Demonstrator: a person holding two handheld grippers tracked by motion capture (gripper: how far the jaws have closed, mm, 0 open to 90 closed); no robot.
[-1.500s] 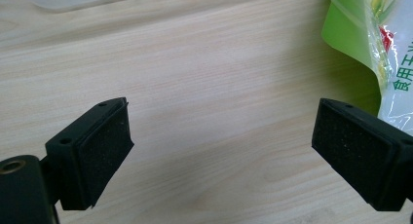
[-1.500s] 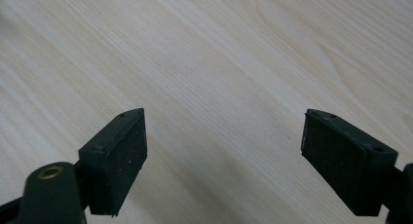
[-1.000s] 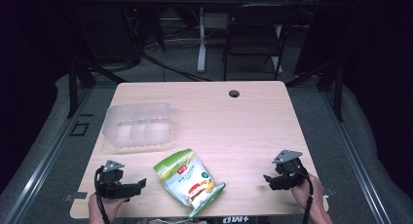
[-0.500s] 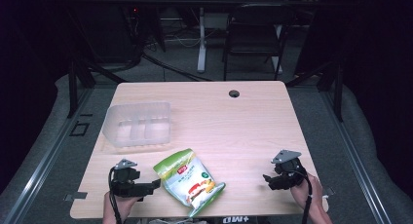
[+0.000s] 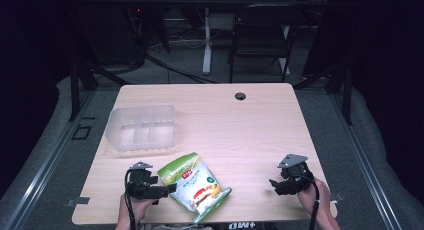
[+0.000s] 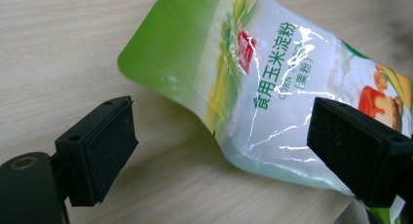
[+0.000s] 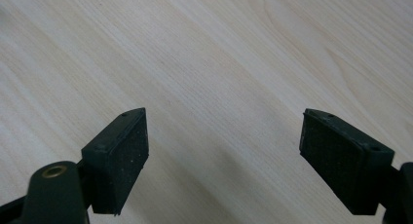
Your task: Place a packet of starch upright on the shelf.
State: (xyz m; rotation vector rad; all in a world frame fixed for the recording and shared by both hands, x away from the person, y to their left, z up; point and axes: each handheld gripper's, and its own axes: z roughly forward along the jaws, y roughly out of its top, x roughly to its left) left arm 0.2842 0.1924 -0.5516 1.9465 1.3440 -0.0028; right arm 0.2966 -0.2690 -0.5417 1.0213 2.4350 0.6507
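A green and white bag of corn starch (image 5: 196, 186) lies flat near the table's front edge. My left gripper (image 5: 167, 189) stands open right at the bag's left side. In the left gripper view the bag (image 6: 272, 83) reaches in between the two black jaws, and the gripper (image 6: 221, 146) has not closed on it. At the front right my right gripper (image 5: 276, 184) rests open over bare wood, with nothing between its jaws in the right gripper view (image 7: 224, 156).
A clear plastic container with compartments (image 5: 140, 128) sits at the table's left, behind the bag. A round cable hole (image 5: 240, 96) marks the far edge of the wooden table (image 5: 240, 135). A chair (image 5: 260, 35) stands beyond the table.
My left gripper has slid to the right along the front edge until its jaws reach the bag's left side. The right gripper has stayed where it was.
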